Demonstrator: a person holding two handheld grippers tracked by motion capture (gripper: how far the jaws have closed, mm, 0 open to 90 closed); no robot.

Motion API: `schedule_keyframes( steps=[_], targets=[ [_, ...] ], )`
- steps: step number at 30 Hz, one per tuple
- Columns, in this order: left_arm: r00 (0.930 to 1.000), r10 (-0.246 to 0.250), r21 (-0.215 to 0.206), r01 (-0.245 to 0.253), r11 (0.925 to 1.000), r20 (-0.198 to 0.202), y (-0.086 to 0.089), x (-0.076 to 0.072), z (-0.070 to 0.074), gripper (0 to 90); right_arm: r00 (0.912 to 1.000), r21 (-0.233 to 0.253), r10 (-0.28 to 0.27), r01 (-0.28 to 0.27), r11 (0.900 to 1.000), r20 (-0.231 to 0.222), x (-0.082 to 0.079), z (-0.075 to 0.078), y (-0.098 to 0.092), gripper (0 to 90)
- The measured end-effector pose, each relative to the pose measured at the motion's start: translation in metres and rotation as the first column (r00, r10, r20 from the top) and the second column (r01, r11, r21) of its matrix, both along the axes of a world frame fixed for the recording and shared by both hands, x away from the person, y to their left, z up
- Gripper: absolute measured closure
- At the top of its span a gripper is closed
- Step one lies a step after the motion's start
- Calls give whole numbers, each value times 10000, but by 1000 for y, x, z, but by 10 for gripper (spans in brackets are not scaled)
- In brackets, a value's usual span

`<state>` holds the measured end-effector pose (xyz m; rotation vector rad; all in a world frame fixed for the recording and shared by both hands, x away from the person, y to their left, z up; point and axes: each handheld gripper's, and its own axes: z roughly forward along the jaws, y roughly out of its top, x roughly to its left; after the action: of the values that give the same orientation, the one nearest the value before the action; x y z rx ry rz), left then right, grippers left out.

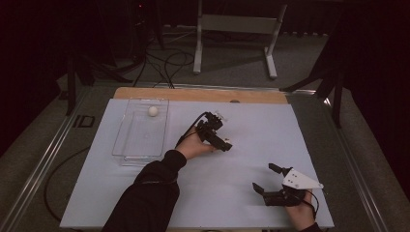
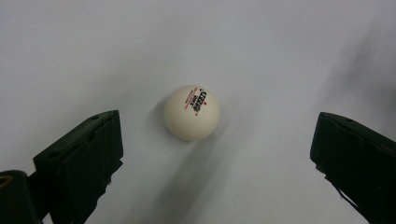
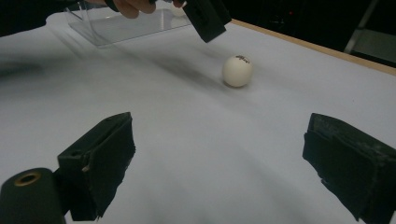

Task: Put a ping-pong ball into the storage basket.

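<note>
Sleeve [image 1: 145, 193]: dark, long, on the left arm.
Left gripper [image 1: 218, 140]: black, trailing black cable.
Right gripper [image 1: 268, 181]: black fingers [image 1: 258, 188], grey three-cornered plate.

The white sheet [image 1: 232, 193] lay bare around the ball [image 2: 192, 112], so a gripper could come at it from any side. The left gripper [image 2: 215, 154] hung above it with jaws spread wide, open sheet on both sides of the ball between them. The right gripper [image 1: 268, 180], jaws also apart, sat well away near the front edge, with nothing between it and the ball. The clear tray [image 1: 126, 145], holding a second ball [image 1: 153, 111], stood off to the left, clear of that path.
</note>
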<state>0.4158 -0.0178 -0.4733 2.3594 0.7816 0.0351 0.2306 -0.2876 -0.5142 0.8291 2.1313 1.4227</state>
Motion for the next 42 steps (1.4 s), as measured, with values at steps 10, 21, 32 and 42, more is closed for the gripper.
schedule_keyframes(
  steps=[10, 21, 32, 42],
  targets=[
    [9991, -126, 81, 123, 9999, 407, -4, 0, -13, 111, 10000, 32, 26, -26, 10000, -13, 0, 0, 0, 88],
    [9975, -155, 214, 141, 9997, 696, -6, 2, -27, 188, 10000, 37, 28, -28, 10000, -43, 0, -1, 0, 88],
    [9974, -24, 224, 7, 9997, 721, -10, 4, -37, 301, 10000, 51, 46, -46, 10000, -46, 0, -1, 0, 88],
    [9983, -83, 470, 57, 9989, 571, -17, 4, -46, 393, 10000, 43, 41, -41, 10000, -48, 0, -1, 0, 88]
  ],
)
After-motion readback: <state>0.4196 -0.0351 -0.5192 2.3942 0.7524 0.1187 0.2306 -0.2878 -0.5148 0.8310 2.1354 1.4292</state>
